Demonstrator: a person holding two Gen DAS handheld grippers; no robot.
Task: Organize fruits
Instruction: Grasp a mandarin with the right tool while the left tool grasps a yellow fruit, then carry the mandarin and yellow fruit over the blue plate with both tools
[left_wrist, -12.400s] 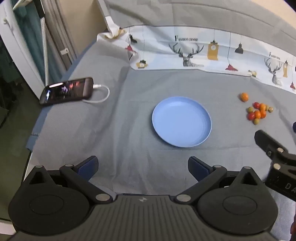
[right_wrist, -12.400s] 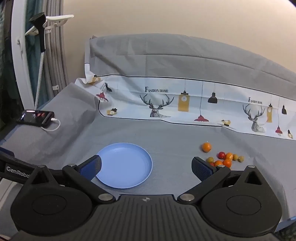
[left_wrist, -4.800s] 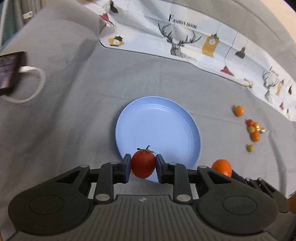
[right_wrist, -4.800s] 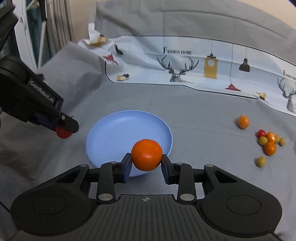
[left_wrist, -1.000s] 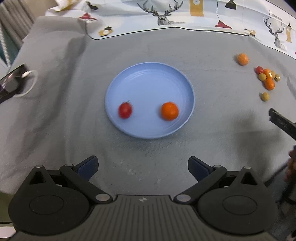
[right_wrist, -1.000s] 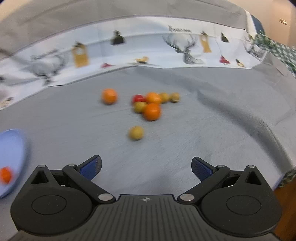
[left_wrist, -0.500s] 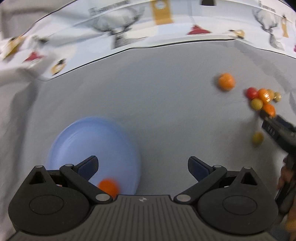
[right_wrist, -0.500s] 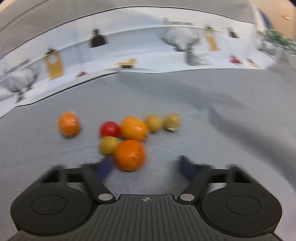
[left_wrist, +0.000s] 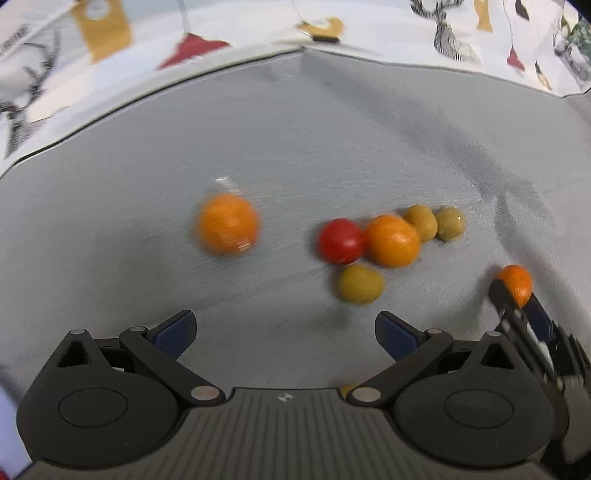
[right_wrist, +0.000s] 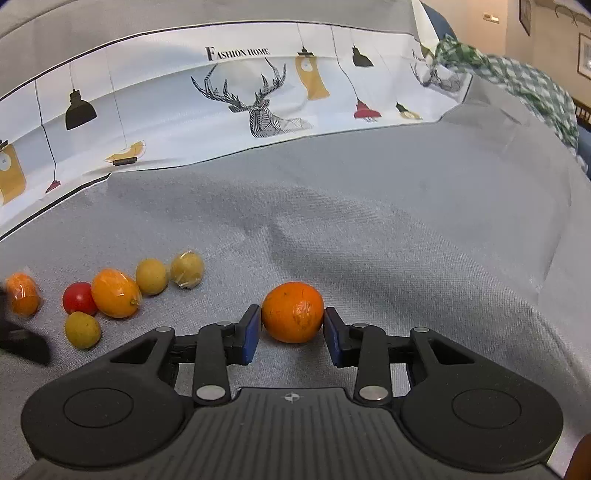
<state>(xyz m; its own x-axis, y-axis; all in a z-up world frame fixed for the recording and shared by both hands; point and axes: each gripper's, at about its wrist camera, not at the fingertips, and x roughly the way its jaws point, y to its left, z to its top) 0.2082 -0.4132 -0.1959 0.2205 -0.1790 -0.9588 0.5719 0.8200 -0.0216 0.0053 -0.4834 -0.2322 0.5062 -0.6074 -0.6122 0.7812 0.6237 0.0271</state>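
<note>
My right gripper is shut on an orange just above the grey cloth; it also shows in the left wrist view. My left gripper is open and empty, a short way before the fruit cluster. There lie a lone orange, a red tomato, another orange and three yellow-green fruits, the nearest just beyond my right fingertip. The same cluster lies at the left of the right wrist view, with the tomato in it. The blue plate is out of view.
Grey cloth covers the surface, with a fold ridge to the right. A white printed banner with deer and lamps runs along the back. A green checked cloth lies at the far right.
My right gripper has closed on the orange it was approaching and drawn it right, away from the cluster. My left gripper has swung right from the plate to the fruit cluster.
</note>
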